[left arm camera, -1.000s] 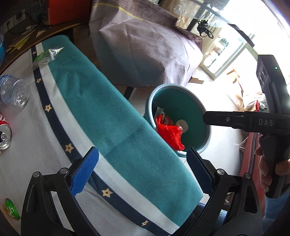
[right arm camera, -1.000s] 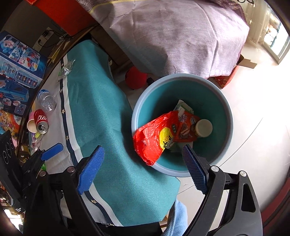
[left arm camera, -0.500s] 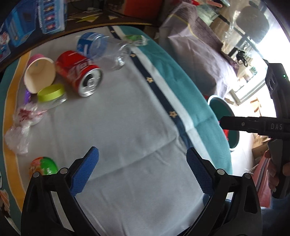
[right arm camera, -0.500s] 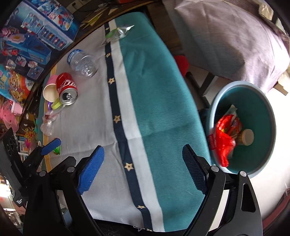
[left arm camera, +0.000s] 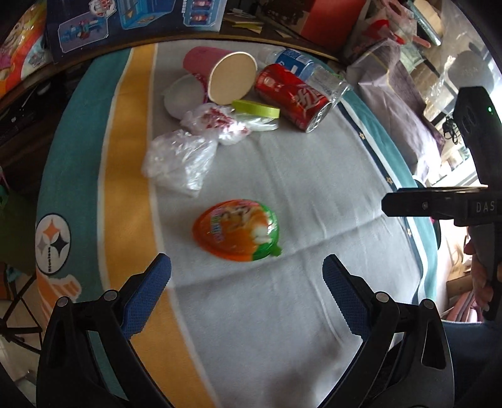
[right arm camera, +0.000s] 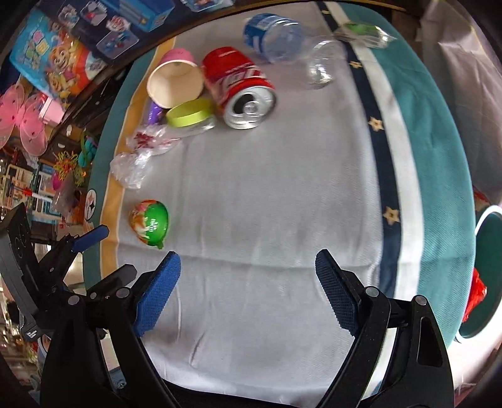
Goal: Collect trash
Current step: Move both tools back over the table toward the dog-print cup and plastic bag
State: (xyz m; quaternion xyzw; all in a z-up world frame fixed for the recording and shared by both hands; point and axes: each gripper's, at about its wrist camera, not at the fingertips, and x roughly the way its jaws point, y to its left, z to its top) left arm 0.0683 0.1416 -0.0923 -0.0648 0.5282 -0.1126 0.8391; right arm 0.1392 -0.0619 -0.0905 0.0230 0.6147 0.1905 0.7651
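Trash lies on the striped tablecloth (left arm camera: 282, 329). An orange-green jelly cup (left arm camera: 237, 230) (right arm camera: 150, 224) sits just ahead of my left gripper (left arm camera: 246, 276), which is open and empty. Farther off are a red cola can (left arm camera: 291, 95) (right arm camera: 238, 84), a pink paper cup (left arm camera: 226, 75) (right arm camera: 174, 80), a clear bottle (left arm camera: 307, 70) (right arm camera: 282, 37), a jar with a yellow-green lid (left arm camera: 255, 108) (right arm camera: 189, 114) and crumpled plastic bags (left arm camera: 182, 160) (right arm camera: 131, 166). My right gripper (right arm camera: 248, 266) hangs open over bare cloth, right of the jelly cup.
The teal bin (right arm camera: 491, 248) with a red bag (right arm camera: 475, 292) in it stands off the table's right edge. A green wrapper (right arm camera: 360, 31) lies at the far right of the cloth. Toy boxes (left arm camera: 135, 18) line the far side. Purple-covered furniture (left arm camera: 404, 103) stands right.
Both grippers have swung from over the bin, leftward across the table, to the trash pile. Both stayed open and empty. The jelly cup is now just ahead of the left fingers.
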